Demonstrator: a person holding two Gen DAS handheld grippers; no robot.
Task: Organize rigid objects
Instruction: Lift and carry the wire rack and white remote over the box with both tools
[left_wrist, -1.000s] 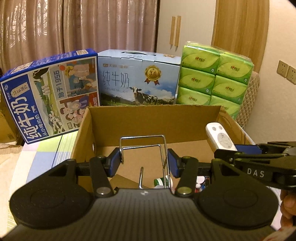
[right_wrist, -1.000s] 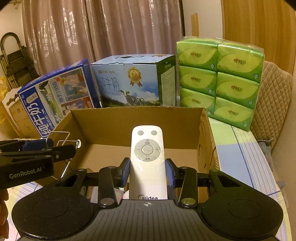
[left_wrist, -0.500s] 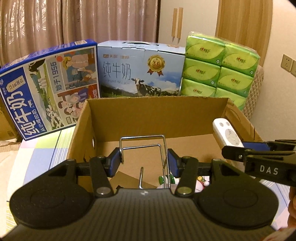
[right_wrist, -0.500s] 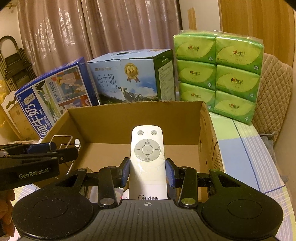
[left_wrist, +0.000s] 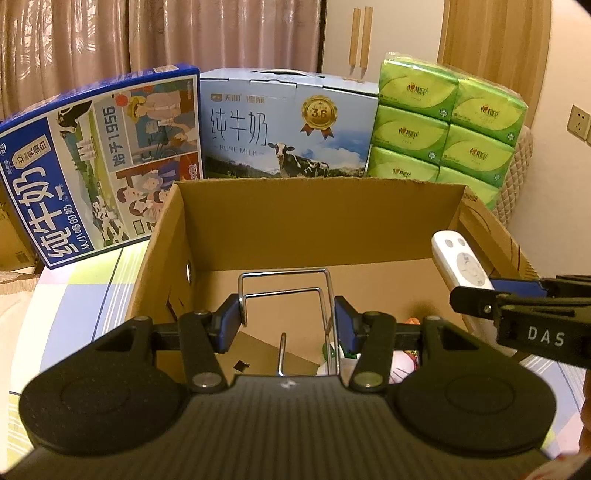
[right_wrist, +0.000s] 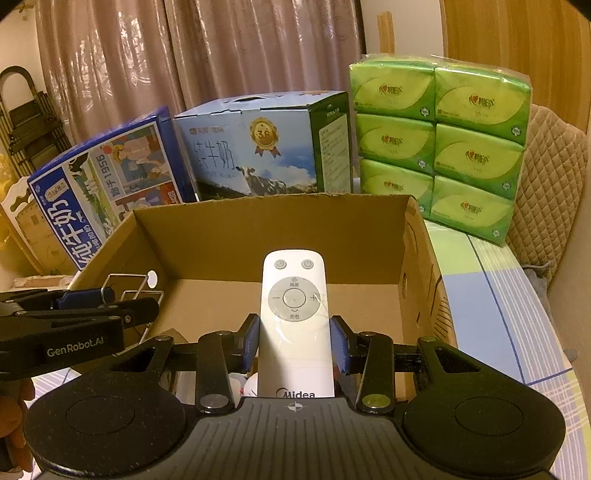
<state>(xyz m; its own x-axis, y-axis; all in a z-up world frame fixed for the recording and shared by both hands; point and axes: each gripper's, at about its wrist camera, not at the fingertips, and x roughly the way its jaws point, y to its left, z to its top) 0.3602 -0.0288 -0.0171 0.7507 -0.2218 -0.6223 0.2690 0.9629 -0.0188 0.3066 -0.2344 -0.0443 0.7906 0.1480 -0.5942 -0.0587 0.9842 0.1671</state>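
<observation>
Not much has changed in the last sec. Both hands kept almost still over the cardboard box (left_wrist: 317, 221), and neither grip let go. The box and the stuff behind it sit a bit lower in the left view than before, so the left gripper tipped just a tiny bit.

The left gripper (left_wrist: 286, 321), bottom middle of the left view, has its blue fingers (left_wrist: 231, 319) clamped on a bent metal wire rack (left_wrist: 284, 295). The rack pokes up and fwd over the inside of the box. The right gripper (right_wrist: 293, 341), bottom middle of the right view, has its fingers (right_wrist: 251, 341) clamped on the sides of a white remote (right_wrist: 294, 314). The remote points fwd, above the box floor, buttons up.

Some small things lie in the near part of the box, low in the left view, w/ white, green and pink bits. They may be little toys or bottles, but the grippers hide most of them, so I can't tell.

Behind the box stand a dark blue milk box (left_wrist: 99, 162), a light blue milk box (left_wrist: 288, 129) and a green tissue pack (left_wrist: 447, 129), across the top of both views.

So I think both things are ready to go down into the box, but neither is dropped yet. Next job is prob. to lower them and open the fingers.
</observation>
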